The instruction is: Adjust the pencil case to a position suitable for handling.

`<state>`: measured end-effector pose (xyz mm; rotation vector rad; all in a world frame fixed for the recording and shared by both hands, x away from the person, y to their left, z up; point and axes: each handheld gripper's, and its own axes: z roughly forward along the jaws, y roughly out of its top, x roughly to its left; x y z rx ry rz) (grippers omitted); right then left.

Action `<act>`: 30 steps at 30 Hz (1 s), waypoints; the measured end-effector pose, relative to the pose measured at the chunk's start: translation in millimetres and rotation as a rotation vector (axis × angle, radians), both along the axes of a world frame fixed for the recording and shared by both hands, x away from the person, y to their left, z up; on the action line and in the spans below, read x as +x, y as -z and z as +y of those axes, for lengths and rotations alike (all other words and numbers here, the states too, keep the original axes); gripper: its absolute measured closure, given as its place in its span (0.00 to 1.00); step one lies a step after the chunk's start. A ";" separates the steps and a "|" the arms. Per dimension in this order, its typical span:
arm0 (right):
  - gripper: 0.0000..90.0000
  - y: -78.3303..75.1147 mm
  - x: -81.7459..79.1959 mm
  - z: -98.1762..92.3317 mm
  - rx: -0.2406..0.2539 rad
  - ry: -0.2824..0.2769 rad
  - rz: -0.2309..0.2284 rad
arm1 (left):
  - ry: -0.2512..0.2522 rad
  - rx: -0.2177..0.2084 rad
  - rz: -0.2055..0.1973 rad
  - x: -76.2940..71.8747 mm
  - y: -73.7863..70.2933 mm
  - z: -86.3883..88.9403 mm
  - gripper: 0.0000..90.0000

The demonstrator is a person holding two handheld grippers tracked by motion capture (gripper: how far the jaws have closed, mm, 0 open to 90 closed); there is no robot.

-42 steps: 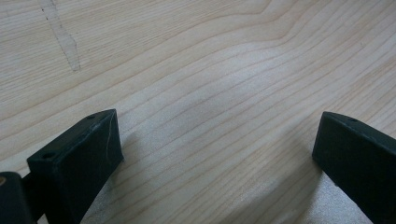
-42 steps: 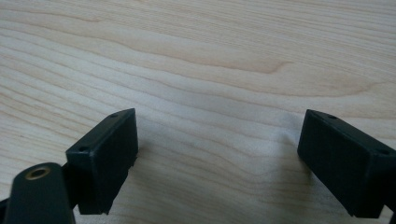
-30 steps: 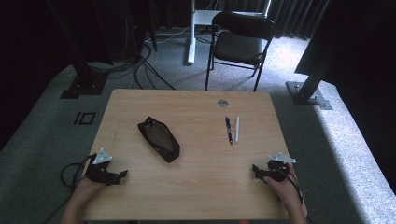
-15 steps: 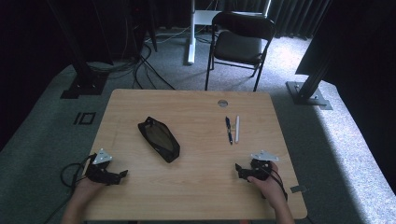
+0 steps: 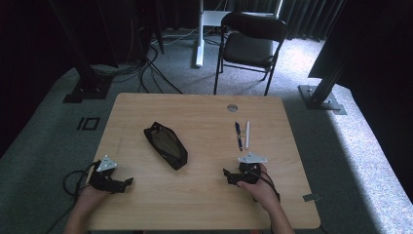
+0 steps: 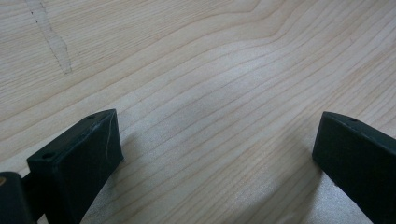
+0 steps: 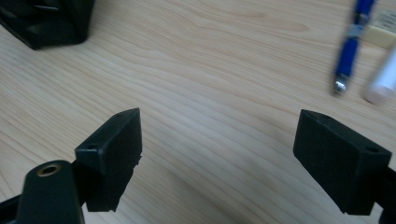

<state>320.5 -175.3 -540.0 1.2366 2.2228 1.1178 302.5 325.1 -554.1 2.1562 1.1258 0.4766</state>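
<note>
Right gripper (image 5: 228, 176), jaws wide and empty, nears the blue pen (image 5: 238, 135); beside it, the white pen (image 5: 247, 134) could get knocked rolling.

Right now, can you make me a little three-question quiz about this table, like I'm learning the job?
1. True or false: the right gripper is holding the blue pen.
2. What lies right beside the blue pen: A) white pen, B) spoon, C) cup?
3. Which gripper is nearer the black pouch?

Key:
1. False; its jaws are open and empty.
2. A.
3. The left gripper, by a little.
</note>
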 end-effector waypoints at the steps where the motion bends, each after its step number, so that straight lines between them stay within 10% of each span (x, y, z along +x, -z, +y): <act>1: 0.17 -0.5 0.7 4.1 0.002 -0.008 0.000 | 0.000 0.000 0.000 0.0 0.0 0.0 0.02; 30: 0.18 -16.9 4.8 104.1 0.073 -0.215 -0.020 | 0.000 0.000 0.000 0.0 0.0 0.0 0.02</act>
